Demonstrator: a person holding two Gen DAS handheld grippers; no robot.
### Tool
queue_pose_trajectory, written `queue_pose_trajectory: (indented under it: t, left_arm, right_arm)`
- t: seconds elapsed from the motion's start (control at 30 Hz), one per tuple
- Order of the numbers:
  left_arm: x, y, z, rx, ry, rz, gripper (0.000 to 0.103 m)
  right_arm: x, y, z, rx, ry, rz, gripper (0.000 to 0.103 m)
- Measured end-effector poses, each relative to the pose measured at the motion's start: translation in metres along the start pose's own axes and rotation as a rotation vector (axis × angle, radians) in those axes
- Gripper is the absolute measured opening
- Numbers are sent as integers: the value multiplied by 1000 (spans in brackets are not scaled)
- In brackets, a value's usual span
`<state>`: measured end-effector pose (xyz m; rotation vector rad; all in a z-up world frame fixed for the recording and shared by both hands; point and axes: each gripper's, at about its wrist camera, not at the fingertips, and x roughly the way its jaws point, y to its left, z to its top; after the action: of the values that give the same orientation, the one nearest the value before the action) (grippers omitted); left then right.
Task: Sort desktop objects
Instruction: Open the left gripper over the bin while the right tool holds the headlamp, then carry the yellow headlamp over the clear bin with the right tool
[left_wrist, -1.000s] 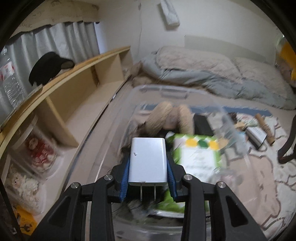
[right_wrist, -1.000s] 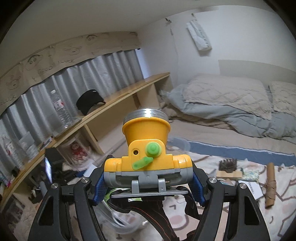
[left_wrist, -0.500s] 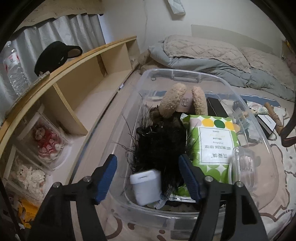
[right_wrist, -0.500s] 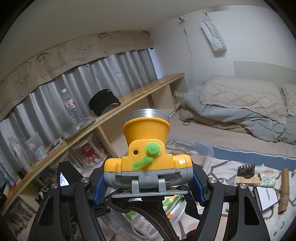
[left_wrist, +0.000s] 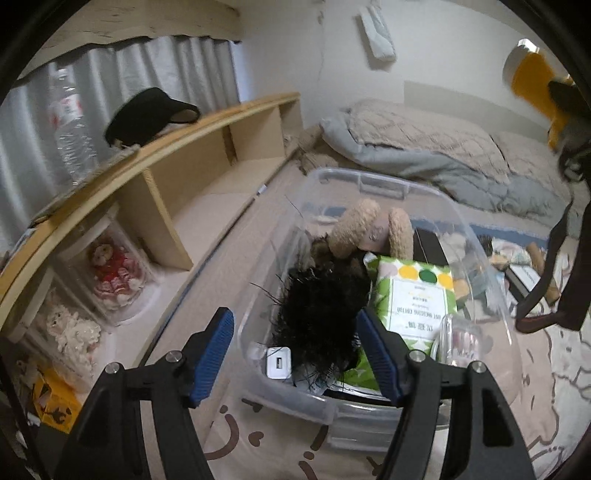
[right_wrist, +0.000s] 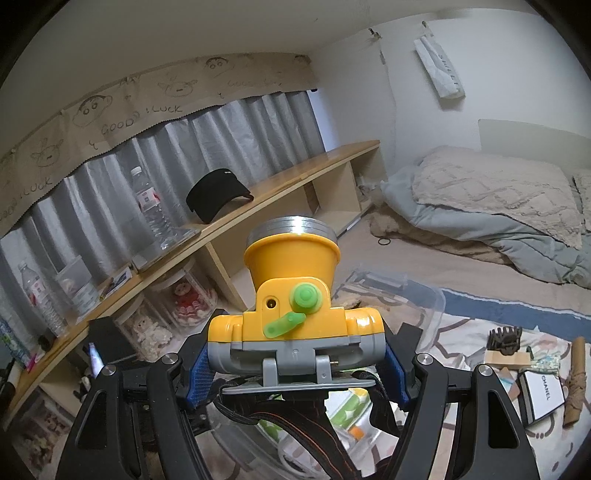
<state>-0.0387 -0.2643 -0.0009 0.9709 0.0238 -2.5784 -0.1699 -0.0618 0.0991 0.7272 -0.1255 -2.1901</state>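
Fingers of the left hand-held gripper (left_wrist: 295, 354) stand apart, empty, above the clear storage bin (left_wrist: 384, 184); a white charger (left_wrist: 279, 363) lies inside at its near edge. The right hand-held gripper (right_wrist: 295, 363) clamps a yellow headlamp (right_wrist: 293, 295).

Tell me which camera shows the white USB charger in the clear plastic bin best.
The left wrist view: the white USB charger sits unobstructed in the near corner of the clear plastic bin, port facing up, beside a black bristly object. The right wrist view doesn't show it; the yellow headlamp blocks most of the bin.
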Motion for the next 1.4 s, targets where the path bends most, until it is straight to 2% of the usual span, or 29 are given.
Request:
queue_pose_trajectory:
  t: [0.3, 0.57, 0.9, 1.1, 1.3, 1.4]
  left_arm:
    - [-27, 21, -3, -80, -54, 8, 69]
    - [-36, 42, -9, -146, -75, -15, 69]
    - [-30, 46, -8, -155, -78, -43, 69]
    - [-32, 46, -9, -150, -89, -42, 69]
    - [-32, 42, -8, -129, -92, -50, 69]
    - [-33, 40, -8, -125, -92, -59, 69]
  right_arm:
    - [26, 26, 11, -4, -5, 35, 74]
    - [71, 42, 22, 26, -38, 57, 74]
    - [135, 22, 13, 201, -11, -34, 74]
    - [159, 21, 5, 214, -20, -82, 74]
    - [178, 15, -6, 225, 57, -103, 74]
    - [183, 18, -13, 198, 114, -81, 74]
